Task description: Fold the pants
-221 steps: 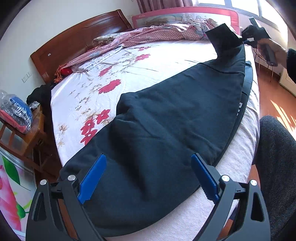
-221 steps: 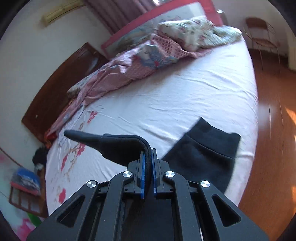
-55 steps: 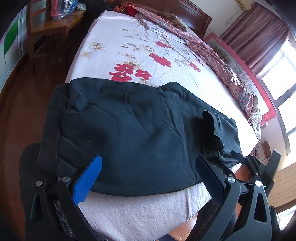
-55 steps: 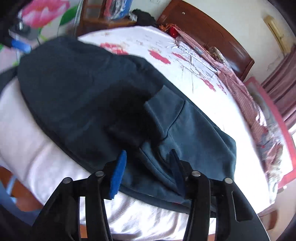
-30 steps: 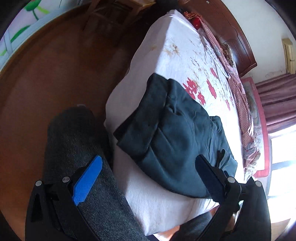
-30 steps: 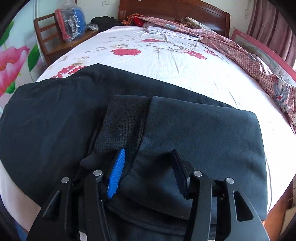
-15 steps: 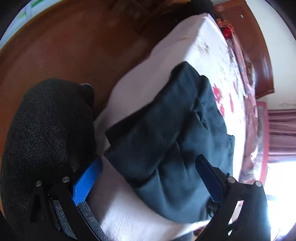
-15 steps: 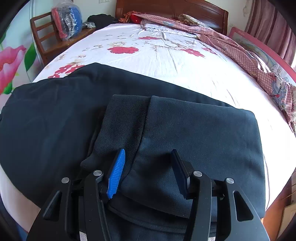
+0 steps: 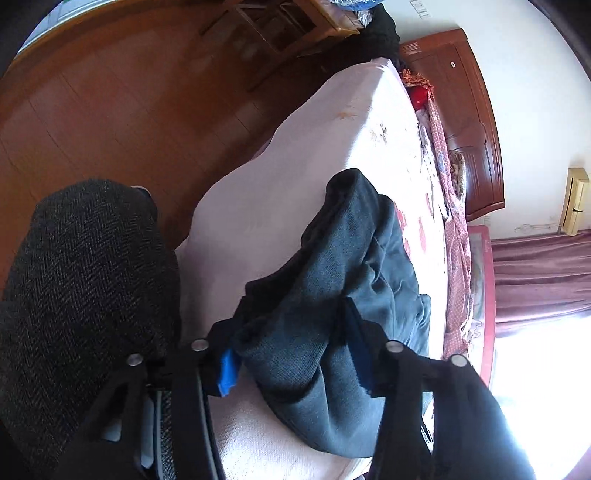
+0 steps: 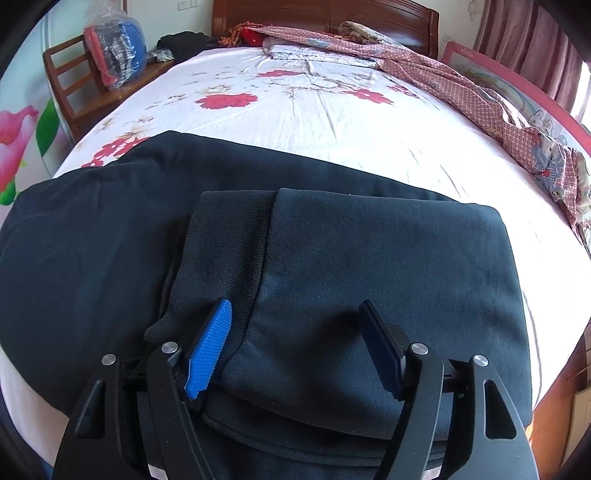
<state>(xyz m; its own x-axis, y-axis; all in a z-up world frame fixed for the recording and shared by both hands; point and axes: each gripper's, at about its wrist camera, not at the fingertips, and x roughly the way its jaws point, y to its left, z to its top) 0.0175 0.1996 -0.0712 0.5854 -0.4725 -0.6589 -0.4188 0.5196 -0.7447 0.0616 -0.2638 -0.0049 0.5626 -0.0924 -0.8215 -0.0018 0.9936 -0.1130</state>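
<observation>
Pants (image 10: 369,258): one pair; hand-held grippers: two.

A home bedroom: a bed (image 10: 332,110) with a flowered sheet, a wooden headboard (image 10: 325,14), curtains (image 10: 524,40), a wooden chair (image 10: 74,85) and a wood floor (image 9: 110,103).

floral bedsheet (image 10: 332,110), wooden headboard (image 10: 325,18), chair (image 10: 74,88)

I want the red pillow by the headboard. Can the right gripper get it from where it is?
Probably not. The right gripper sits open over the pants at the near edge of the bed, and the pillow lies far across it. Nothing blocks the way.
</observation>
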